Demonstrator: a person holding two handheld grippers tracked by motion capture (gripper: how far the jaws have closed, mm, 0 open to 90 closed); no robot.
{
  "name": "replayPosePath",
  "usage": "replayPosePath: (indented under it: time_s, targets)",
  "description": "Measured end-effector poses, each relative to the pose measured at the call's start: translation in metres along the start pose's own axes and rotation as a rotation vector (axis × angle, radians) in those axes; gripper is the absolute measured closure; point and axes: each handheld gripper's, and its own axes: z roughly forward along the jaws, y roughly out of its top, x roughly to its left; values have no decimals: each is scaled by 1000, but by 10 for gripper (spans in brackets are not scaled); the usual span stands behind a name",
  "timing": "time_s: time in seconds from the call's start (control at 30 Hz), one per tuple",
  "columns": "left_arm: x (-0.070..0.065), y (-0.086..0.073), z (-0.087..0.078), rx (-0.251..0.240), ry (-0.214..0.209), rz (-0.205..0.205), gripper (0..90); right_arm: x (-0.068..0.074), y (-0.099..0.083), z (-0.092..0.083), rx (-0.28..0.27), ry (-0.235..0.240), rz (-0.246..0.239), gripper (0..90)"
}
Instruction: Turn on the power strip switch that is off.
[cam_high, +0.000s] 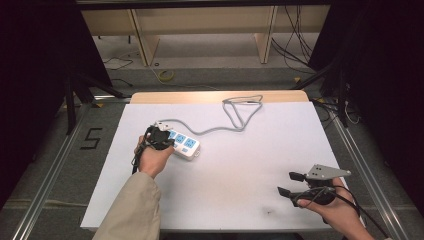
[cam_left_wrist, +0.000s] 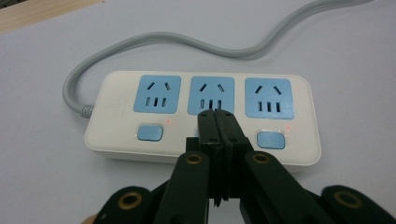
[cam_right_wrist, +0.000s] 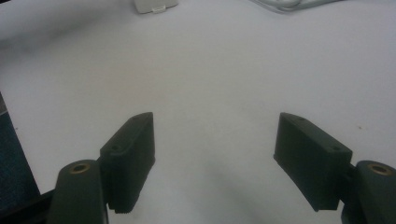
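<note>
Your left gripper (cam_left_wrist: 216, 116) has its jaws pressed together with nothing between them, tips down at the middle switch of the white power strip (cam_left_wrist: 121, 105), which lies on the left part of the white table (cam_high: 240, 170). Your right gripper (cam_right_wrist: 215, 158) holds its jaws wide apart over bare tabletop near the right front corner, well apart from the strip, whose grey cable (cam_high: 235, 120) loops toward the far edge.

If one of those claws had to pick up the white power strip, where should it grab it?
Probably across the power strip at its short width, coming from above: it lies flat with two long, straight sides. The end away from the grey cord looks freest.
</note>
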Motion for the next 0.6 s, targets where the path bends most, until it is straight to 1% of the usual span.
replayPosePath:
  time_s: [0.2, 0.33, 0.6]
  targets:
    - [0, 1, 3, 1, -2, -2, 897, 0, 0, 0, 5, 0, 2, 292]
    - [0, 2, 5, 8, 0, 5, 898, 0, 0, 0, 4, -1, 2, 292]
    - [0, 2, 9, 10, 1, 0, 897, 0, -1, 1, 4, -3, 6, 291]
